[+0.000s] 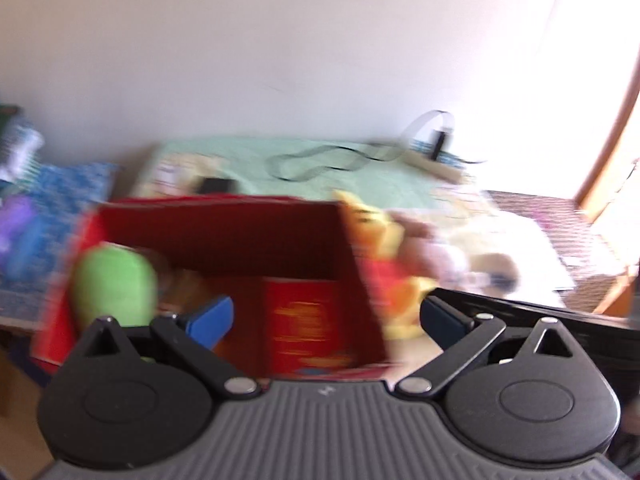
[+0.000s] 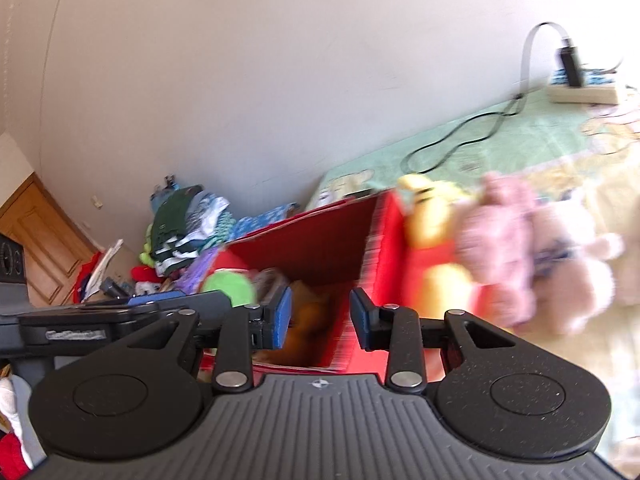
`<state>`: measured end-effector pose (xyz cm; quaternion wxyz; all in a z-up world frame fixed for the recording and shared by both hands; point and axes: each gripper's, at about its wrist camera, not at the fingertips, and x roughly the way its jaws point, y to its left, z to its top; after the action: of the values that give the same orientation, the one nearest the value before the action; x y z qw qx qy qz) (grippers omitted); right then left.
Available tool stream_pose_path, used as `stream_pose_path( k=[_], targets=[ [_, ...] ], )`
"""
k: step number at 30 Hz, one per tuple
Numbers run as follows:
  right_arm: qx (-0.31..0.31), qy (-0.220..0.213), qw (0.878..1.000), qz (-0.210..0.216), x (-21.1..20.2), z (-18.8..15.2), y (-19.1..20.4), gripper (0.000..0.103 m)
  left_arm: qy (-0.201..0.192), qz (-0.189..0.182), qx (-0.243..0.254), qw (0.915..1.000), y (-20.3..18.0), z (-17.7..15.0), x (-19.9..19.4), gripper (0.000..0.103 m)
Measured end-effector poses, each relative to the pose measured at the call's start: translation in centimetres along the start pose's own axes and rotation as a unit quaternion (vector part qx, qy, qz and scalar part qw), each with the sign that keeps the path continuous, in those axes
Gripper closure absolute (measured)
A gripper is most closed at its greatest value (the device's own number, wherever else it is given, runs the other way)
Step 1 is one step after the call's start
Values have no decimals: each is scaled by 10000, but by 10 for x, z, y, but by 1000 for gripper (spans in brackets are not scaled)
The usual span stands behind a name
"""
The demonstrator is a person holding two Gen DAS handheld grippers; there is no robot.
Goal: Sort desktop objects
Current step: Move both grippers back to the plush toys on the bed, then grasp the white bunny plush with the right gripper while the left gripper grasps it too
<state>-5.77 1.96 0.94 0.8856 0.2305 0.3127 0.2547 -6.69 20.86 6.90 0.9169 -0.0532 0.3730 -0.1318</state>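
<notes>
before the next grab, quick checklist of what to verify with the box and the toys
1. Left gripper empty, jaws wide apart: ok.
2. Right gripper empty, jaws partly apart, nothing pressed between the pads: ok.
3. Red box open at the top, room left inside beside the green toy: ok.
4. Yellow plush outside the box, right against its wall: not ok, still to sort.
5. Pink plush outside the box too: not ok.
6. Sharp view for aiming: not ok, both views are motion-blurred.
</notes>
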Motion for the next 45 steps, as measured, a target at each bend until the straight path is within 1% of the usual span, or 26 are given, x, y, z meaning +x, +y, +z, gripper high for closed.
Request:
stream_pose_path(
  k=[2,5,8,11,13,15,17,19,22,27,31,34,35,37,39,41,43,45],
  targets=[
    [101,-55,9999,-94,-13,3,-18,67,101,-261,-29,9996,-21,-2,12,3],
    [272,-120,9993,-223,-29,6,-45,67,161,-434,24,9989,-54,-6,29,2],
    [373,-146,9986,-357,-42,9,-70,66,345,-736,20,9967,-82,-10,49,2],
    [495,-153,9974,-505,-54,11,-97,66,394,-829,-154,9957,-104,-16,68,1],
    [630,-130,9960,-624,-60,12,-115,66,528,-839,-56,9951,-120,-17,82,1],
    [793,-101,9940,-747,-65,11,-133,66,604,-719,181,9954,-135,-18,95,1],
    [973,-90,9918,-825,-72,11,-151,65,651,-641,304,9954,-144,-18,101,1],
    [1094,-93,9905,-830,-78,12,-164,65,608,-508,329,9963,-147,-15,104,1],
    [1137,-103,9899,-836,-82,17,-177,65,478,-184,387,9979,-144,-5,108,1],
    [1492,-1,9876,-483,-73,27,-195,65,291,354,161,9988,-121,16,106,1],
    [1617,90,9868,-73,-55,45,-197,65,297,714,249,9967,-114,16,106,1],
    [1449,153,9889,274,-40,65,-186,64,348,752,241,9963,-115,9,107,1],
    [1337,205,9900,404,-33,71,-181,61,372,772,246,9960,-116,8,110,1],
    [1151,339,9916,483,-19,81,-173,60,348,767,282,9961,-119,10,113,2],
    [1054,367,9928,437,-10,85,-169,60,320,682,262,9968,-122,15,116,2],
    [1112,291,9929,293,-9,87,-173,60,370,537,259,9975,-127,19,121,2],
    [1199,91,9927,-74,-18,85,-186,60,371,297,358,9982,-140,19,125,2],
    [1203,-125,9906,-633,-33,81,-200,60,350,76,638,9973,-159,15,134,2]
  ],
)
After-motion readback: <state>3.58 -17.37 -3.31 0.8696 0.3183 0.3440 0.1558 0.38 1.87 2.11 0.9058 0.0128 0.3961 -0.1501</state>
